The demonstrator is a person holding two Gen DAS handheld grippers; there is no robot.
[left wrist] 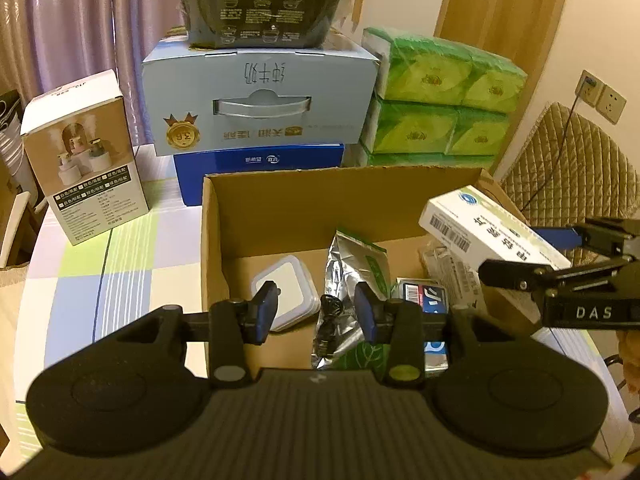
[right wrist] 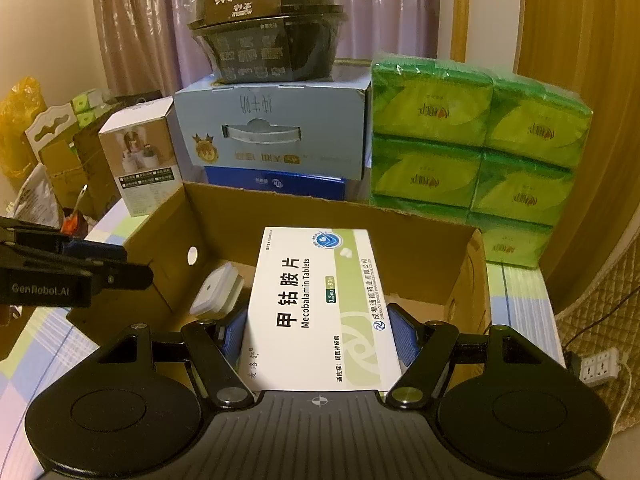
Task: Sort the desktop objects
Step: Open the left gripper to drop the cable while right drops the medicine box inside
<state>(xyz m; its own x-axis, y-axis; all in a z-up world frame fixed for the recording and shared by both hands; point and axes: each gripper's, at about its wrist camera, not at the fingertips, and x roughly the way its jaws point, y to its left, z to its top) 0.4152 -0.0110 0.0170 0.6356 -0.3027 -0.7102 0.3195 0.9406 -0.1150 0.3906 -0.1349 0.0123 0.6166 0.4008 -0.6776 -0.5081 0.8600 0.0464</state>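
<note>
A checked table (left wrist: 120,248) is bearing an open carton (right wrist: 320,216); the right gripper (right wrist: 316,332) is clamping a tablet box (right wrist: 316,304) above it, the left gripper (left wrist: 316,308) gaping empty, stacked boxes (left wrist: 260,92) at twelve o'clock.

I see a purple curtain (left wrist: 80,20) hanging in folds across the back of the room, under warm, dim, yellowish light. A wooden door frame (left wrist: 508,8) stands at the right, beside a cream wall (left wrist: 600,40) carrying two wall sockets (left wrist: 600,96), one with a cable plugged in. A quilted beige chair back (left wrist: 568,160) stands off the tabletop's right edge. The tabletop (left wrist: 80,260) wears a pastel checked cloth. A white power strip (right wrist: 598,368) lies low at the right.
</note>
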